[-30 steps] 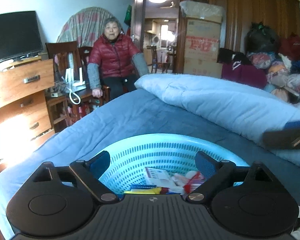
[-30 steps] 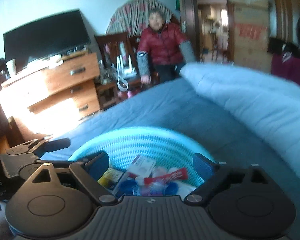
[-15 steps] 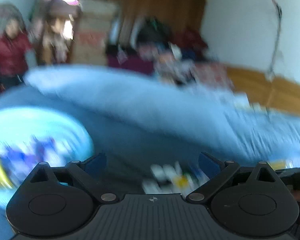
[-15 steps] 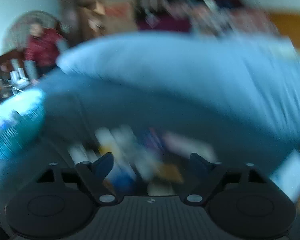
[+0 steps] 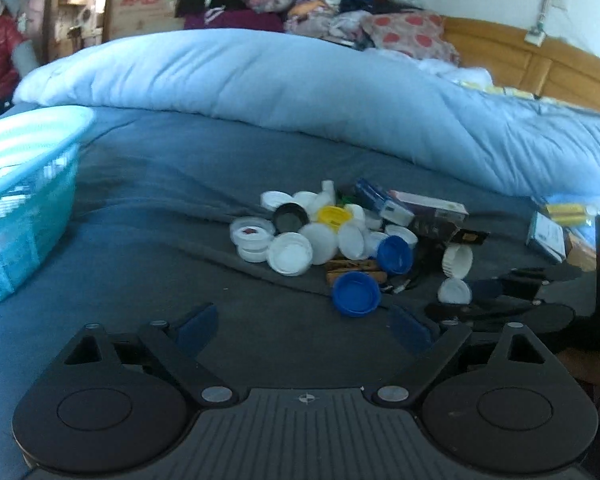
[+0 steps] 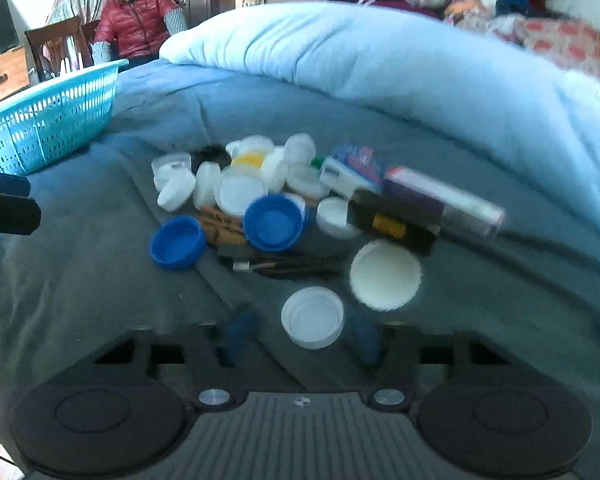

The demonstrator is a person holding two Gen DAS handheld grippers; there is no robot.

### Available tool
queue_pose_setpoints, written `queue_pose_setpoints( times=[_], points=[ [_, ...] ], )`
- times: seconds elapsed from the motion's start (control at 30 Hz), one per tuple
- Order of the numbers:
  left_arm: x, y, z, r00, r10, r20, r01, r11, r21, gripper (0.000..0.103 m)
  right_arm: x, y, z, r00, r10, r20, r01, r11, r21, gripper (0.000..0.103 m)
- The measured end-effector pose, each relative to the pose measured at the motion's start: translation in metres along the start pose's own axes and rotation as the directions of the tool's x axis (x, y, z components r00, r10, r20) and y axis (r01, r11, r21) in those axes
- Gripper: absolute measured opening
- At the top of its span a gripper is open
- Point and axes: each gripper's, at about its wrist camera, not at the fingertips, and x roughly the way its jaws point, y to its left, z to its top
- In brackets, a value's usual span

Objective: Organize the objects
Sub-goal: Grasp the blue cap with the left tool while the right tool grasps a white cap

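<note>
A pile of white, blue, yellow and black bottle caps (image 5: 320, 232) (image 6: 240, 184) with small boxes (image 5: 424, 208) (image 6: 440, 200) lies on the dark blue bedsheet. My left gripper (image 5: 304, 326) is open and empty, just short of a blue cap (image 5: 356, 294). My right gripper (image 6: 300, 336) is open, its blurred fingers on either side of a white cap (image 6: 313, 317) on the sheet. A turquoise basket (image 5: 24, 200) (image 6: 52, 116) holding items stands at the left.
A folded light blue duvet (image 5: 300, 84) (image 6: 380, 64) lies behind the pile. More boxes (image 5: 548, 236) lie at the right. A person in a red jacket (image 6: 138, 20) sits beyond the bed. The right gripper (image 5: 512, 300) shows in the left view.
Both grippers have swung right, away from above the basket, and now point at the pile of caps. The right gripper has come down around a white cap.
</note>
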Motion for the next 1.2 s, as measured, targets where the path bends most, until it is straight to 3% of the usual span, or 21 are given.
queue_pose_setpoints(
  times=[0.03, 0.17, 0.27, 0.4, 0.5, 0.57, 0.7, 0.8, 0.9, 0.97, 1.03, 1.13, 1.2],
  points=[
    [0.005, -0.004, -0.001, 1.000, -0.009, -0.002, 0.009, 1.000, 0.015, 0.087, -0.005, -0.002, 0.001, 1.000, 0.005, 0.007, -0.005, 1.000, 0.008, 0.035],
    [0.032, -0.017, -0.002, 0.999, -0.051, 0.009, 0.050, 0.998, 0.048, 0.077, -0.026, -0.007, 0.001, 0.998, 0.011, 0.055, -0.013, 0.999, 0.038, 0.035],
    [0.057, -0.026, -0.001, 0.998, -0.059, 0.022, 0.057, 0.996, 0.075, 0.073, -0.026, -0.018, -0.006, 0.999, 0.012, 0.035, -0.015, 0.997, 0.077, 0.035],
    [0.085, -0.040, -0.006, 0.999, -0.040, -0.001, 0.040, 0.991, 0.131, 0.070, -0.023, -0.023, -0.011, 0.999, 0.022, 0.025, -0.024, 0.995, 0.096, 0.035],
    [0.096, -0.041, -0.009, 1.000, -0.012, -0.018, 0.014, 0.993, 0.119, 0.059, -0.023, -0.026, -0.013, 0.999, 0.025, 0.029, -0.029, 0.993, 0.111, 0.035],
    [0.096, -0.039, -0.009, 1.000, -0.008, -0.007, 0.009, 0.994, 0.108, 0.040, -0.021, -0.025, -0.013, 0.999, 0.021, 0.035, -0.025, 0.993, 0.115, 0.035],
    [0.079, -0.039, 0.002, 0.999, -0.005, 0.045, 0.001, 0.996, 0.091, 0.039, -0.030, -0.022, -0.006, 0.998, 0.017, 0.067, -0.025, 0.993, 0.117, 0.035],
    [0.042, -0.030, 0.030, 0.989, 0.049, 0.140, -0.059, 0.996, 0.070, 0.039, -0.042, -0.016, 0.012, 0.995, 0.018, 0.100, -0.027, 0.996, 0.087, 0.035],
    [0.001, -0.009, 0.064, 0.959, 0.151, 0.240, -0.164, 0.986, 0.038, 0.039, -0.059, -0.003, 0.051, 0.984, 0.032, 0.176, -0.041, 0.998, 0.048, 0.035],
    [-0.029, 0.014, 0.089, 0.923, 0.250, 0.293, -0.260, 0.966, -0.005, 0.039, -0.069, 0.009, 0.084, 0.970, 0.055, 0.237, -0.062, 0.998, 0.021, 0.035],
    [-0.060, 0.044, 0.111, 0.875, 0.357, 0.327, -0.356, 0.932, -0.064, 0.039, -0.079, 0.028, 0.124, 0.950, 0.091, 0.300, -0.086, 0.996, -0.027, 0.035],
    [-0.093, 0.092, 0.138, 0.825, 0.478, 0.301, -0.453, 0.878, -0.153, 0.039, -0.089, 0.066, 0.187, 0.912, 0.181, 0.368, -0.155, 0.983, -0.099, 0.035],
    [-0.107, 0.123, 0.149, 0.802, 0.536, 0.265, -0.499, 0.844, -0.197, 0.039, -0.090, 0.096, 0.226, 0.888, 0.258, 0.381, -0.217, 0.965, -0.147, 0.035]
  ],
)
